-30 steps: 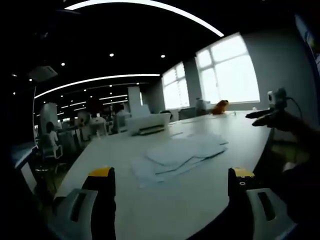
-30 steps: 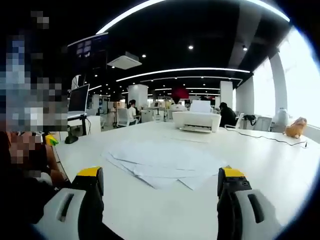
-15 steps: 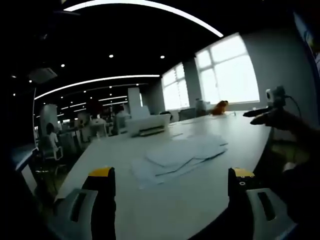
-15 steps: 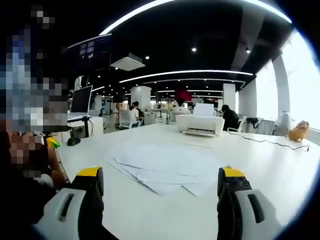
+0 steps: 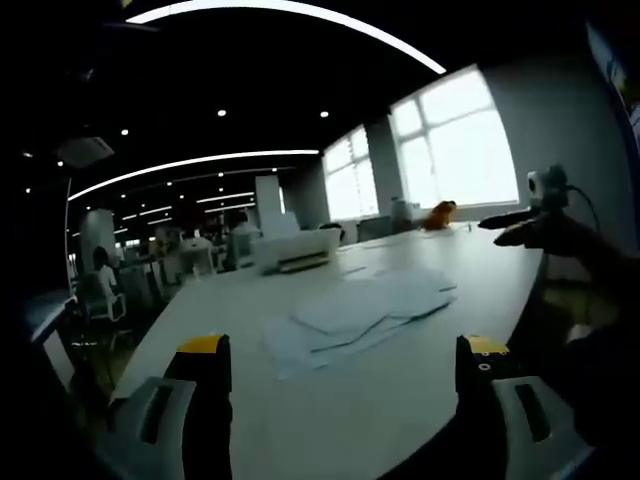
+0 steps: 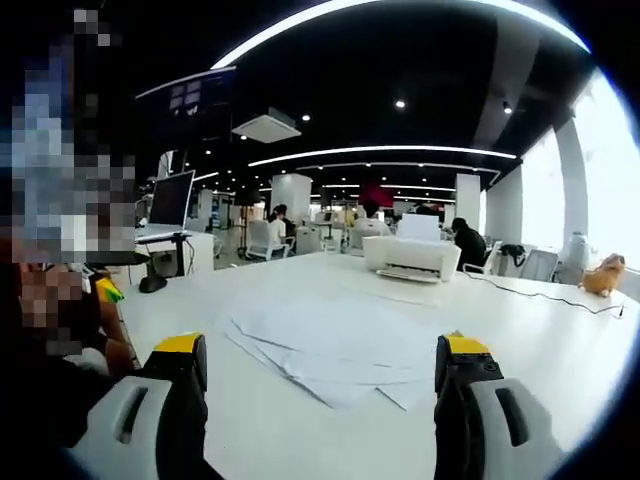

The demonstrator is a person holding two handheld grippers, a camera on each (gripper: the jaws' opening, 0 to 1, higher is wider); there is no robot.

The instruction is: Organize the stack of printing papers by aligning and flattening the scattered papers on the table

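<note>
Clearly both claws, left claw (image 5: 340, 365) and right claw (image 6: 320, 365), gape empty; the fanned printing papers (image 6: 330, 340) at twelve o'clock on the desk (image 6: 540, 330) may crease or skid if pinched carelessly.

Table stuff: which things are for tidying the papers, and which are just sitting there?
For the job:
papers, spread loosely
left gripper, open
right gripper, open
table

Just sitting there:
printer
orange toy
cable
monitor
</note>
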